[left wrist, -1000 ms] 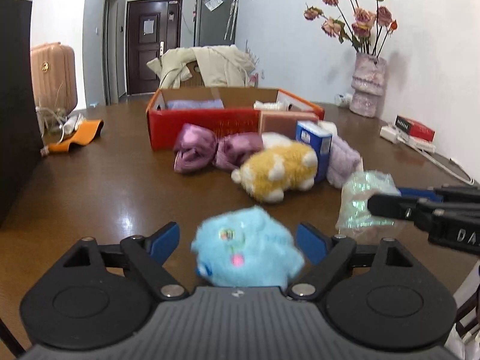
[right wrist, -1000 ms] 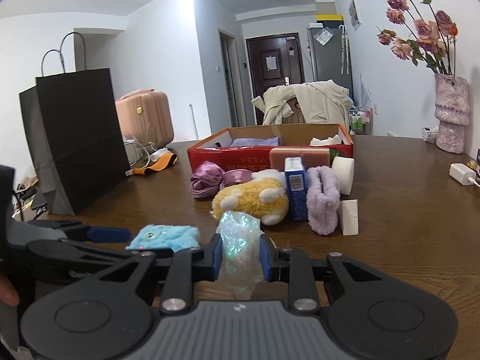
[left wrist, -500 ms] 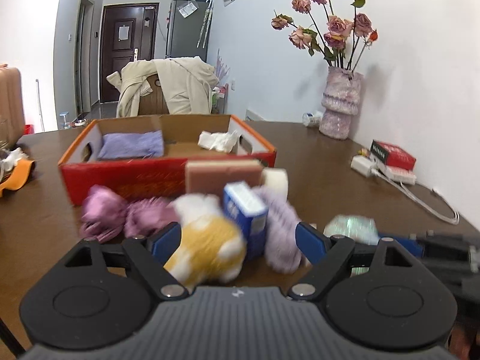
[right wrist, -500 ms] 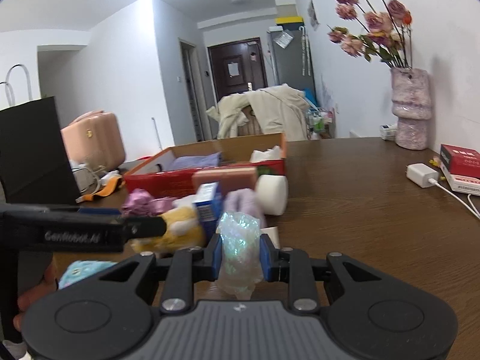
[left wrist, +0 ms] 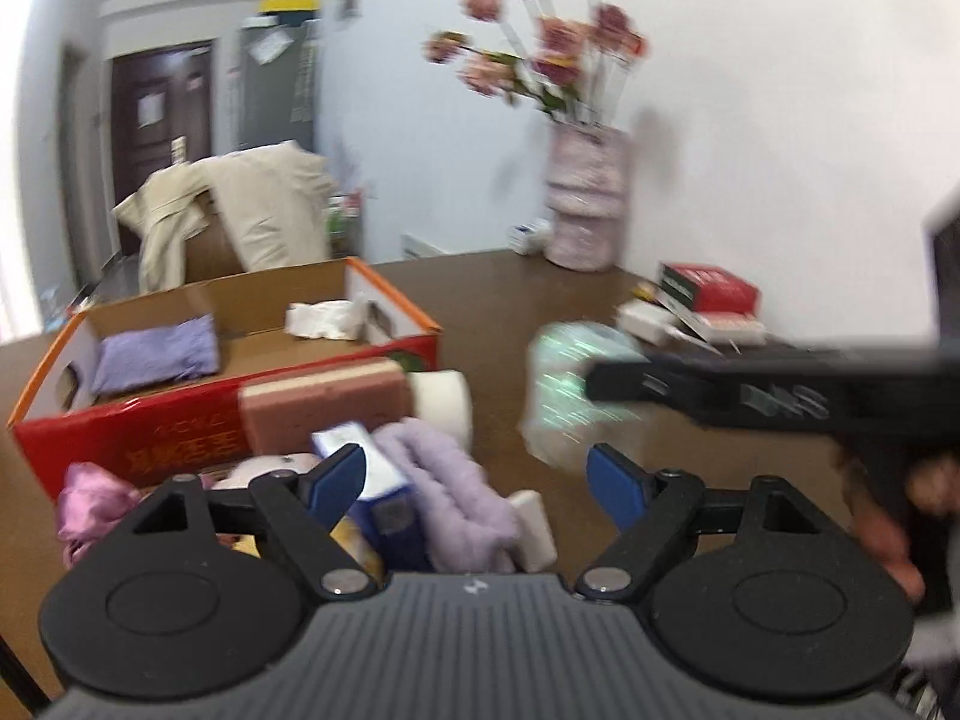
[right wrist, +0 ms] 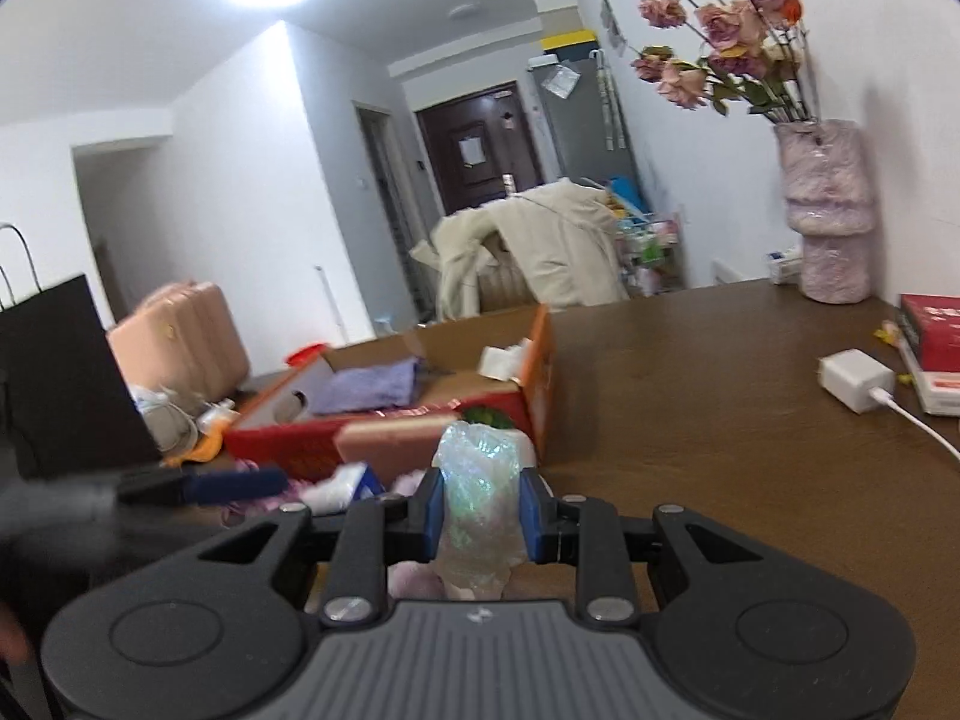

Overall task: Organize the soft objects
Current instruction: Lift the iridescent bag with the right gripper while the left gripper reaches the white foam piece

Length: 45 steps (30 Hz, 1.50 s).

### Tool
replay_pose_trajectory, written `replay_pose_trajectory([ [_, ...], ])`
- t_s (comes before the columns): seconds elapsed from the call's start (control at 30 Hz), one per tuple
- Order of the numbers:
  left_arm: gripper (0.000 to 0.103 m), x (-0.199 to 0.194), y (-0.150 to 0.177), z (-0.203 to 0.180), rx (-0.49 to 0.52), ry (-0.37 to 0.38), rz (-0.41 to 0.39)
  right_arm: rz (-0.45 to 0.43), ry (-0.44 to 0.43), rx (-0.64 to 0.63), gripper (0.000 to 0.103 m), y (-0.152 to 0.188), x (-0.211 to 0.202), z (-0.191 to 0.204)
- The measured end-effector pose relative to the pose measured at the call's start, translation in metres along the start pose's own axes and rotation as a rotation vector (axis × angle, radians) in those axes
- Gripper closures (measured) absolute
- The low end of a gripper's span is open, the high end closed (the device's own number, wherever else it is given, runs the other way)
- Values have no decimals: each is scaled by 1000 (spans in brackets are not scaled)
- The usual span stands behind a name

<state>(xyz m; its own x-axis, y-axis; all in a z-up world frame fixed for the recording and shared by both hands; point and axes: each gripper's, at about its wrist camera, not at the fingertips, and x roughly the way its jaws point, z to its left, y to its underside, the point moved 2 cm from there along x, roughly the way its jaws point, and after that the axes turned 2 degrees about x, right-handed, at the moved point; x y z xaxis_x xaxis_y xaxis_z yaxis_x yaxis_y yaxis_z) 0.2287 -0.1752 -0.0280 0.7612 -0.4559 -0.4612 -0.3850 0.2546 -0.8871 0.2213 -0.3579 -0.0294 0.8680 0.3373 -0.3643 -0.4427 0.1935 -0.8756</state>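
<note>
An iridescent crinkly bag (right wrist: 480,504) is held squeezed between the blue pads of the right gripper (right wrist: 481,517), its film bulging above and below the narrow gap, so the grip appears firm enough for carrying a light, yielding thing without crushing it flat. In the left wrist view the same bag (left wrist: 570,396) is seen raised clear of the brown table (left wrist: 516,300), on the near side of the red cardboard box (left wrist: 198,420) and off to its right, which suggests it is being brought toward that box. The box is open at the top and already holds a folded lavender cloth (left wrist: 155,354) and a crumpled white cloth (left wrist: 324,319), so it is judged to be the collecting place for soft things. The left gripper (left wrist: 477,477) is held wide, its jaws having just closed a little, and nothing is pressed between its pads; it is poised above the pile in front of the box, probably in readiness for the next pick. In that pile a purple fluffy towel (left wrist: 444,492), a blue carton (left wrist: 384,498), a pink satin scrunchie (left wrist: 90,504) and a pink sponge block (left wrist: 327,399) lie crowded together, touching one another. A vase of dried roses (right wrist: 831,216) and a white charger (right wrist: 855,378) are kept well apart from the work.
</note>
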Motion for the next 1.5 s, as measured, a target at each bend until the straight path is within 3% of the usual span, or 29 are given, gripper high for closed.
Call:
replay_pose_trajectory([
  [0.13, 23, 19, -6, -16, 12, 27, 14, 7, 55, -43, 78, -4, 17, -3],
  [0.23, 42, 38, -10, -27, 46, 54, 47, 11, 71, -31, 78, -4, 19, -11],
  [0.3, 66, 48, -6, -32, 38, 75, 105, 14, 92, -22, 78, -2, 16, -17],
  [0.37, 71, 58, 1, -36, 8, 97, 169, 18, 119, -5, 78, 0, 13, -26],
  [0.43, 71, 64, 10, -40, -11, 90, 209, 21, 140, 9, 78, 4, 9, -33],
  [0.47, 71, 66, 15, -41, -13, 49, 217, 24, 146, 15, 78, 5, 8, -36],
  [0.77, 71, 67, 18, -28, -32, -188, 186, 63, 120, 15, 78, 15, 15, -38],
  [1.0, 69, 83, 24, -25, -7, -234, 215, 97, 97, 5, 78, 23, 17, -32],
  [1.23, 82, 77, 27, -21, -3, -218, 199, 110, 90, -3, 78, 26, 12, -26],
  [1.5, 83, 16, 8, -26, -68, -108, 109, 89, 68, -32, 78, 23, -5, -9],
])
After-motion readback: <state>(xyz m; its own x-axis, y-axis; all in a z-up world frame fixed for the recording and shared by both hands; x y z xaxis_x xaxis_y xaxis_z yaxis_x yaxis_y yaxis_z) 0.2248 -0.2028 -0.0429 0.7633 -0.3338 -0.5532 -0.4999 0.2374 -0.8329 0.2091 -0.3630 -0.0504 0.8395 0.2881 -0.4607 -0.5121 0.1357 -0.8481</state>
